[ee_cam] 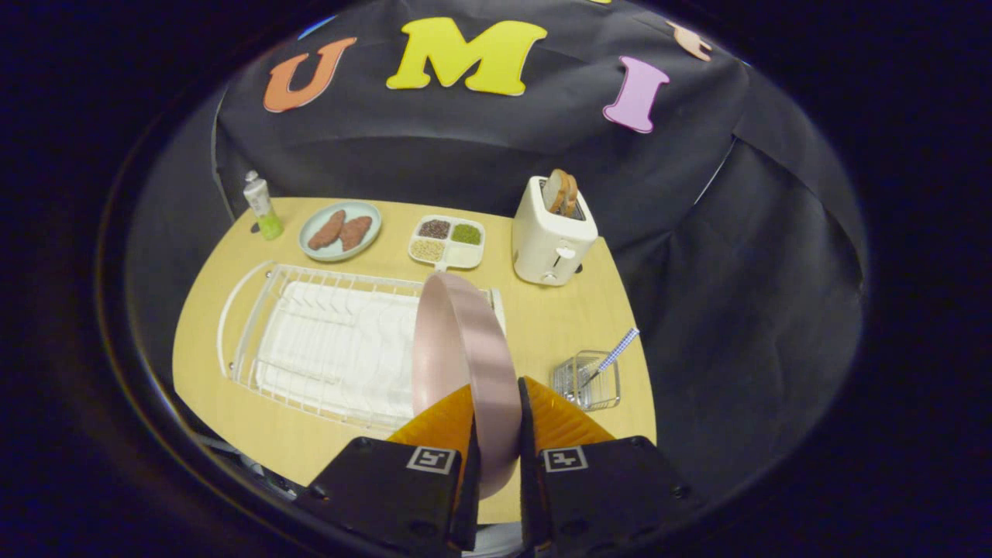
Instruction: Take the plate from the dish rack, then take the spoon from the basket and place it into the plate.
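My gripper [496, 399] is shut on the rim of a pink plate [457, 349], which stands on edge between the two fingers, lifted above the right end of the white wire dish rack [310, 349]. To the right of the fingers, a small wire basket [589, 381] sits on the wooden table [542, 325]. A spoon [616, 354] with a blue checked handle leans out of the basket toward the upper right.
Along the table's back edge stand a green-and-white tube [262, 205], a pale blue plate with two brown pieces [341, 230], a divided tray of grains [448, 241] and a white toaster with bread [552, 232]. The table's right edge lies just beyond the basket.
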`<state>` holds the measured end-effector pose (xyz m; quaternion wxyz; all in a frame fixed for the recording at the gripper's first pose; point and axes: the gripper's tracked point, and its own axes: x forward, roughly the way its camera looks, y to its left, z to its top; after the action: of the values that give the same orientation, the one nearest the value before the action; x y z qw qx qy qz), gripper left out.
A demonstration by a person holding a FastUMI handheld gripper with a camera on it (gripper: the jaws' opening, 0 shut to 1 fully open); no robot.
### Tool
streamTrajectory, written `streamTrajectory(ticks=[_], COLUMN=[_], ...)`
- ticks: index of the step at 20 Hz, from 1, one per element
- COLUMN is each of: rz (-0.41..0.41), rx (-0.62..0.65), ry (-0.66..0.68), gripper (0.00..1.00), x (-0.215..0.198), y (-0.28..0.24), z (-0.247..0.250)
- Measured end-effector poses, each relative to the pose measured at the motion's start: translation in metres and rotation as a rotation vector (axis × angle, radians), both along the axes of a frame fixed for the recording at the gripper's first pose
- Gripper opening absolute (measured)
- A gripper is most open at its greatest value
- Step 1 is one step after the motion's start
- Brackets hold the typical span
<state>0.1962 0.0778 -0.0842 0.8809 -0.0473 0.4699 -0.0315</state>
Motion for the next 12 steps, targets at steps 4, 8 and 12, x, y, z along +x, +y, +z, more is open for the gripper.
streamTrajectory(ticks=[4, 8, 12], rz=[0.05, 0.031, -0.028], rx=[0.224, 0.377, 0.433], ry=[0.002, 0.05, 0.055], gripper=[0.27, 0.27, 0.27], x=[-0.054, -0.097, -0.124], y=[0.01, 0.011, 0.004], z=[-0.035, -0.095, -0.144])
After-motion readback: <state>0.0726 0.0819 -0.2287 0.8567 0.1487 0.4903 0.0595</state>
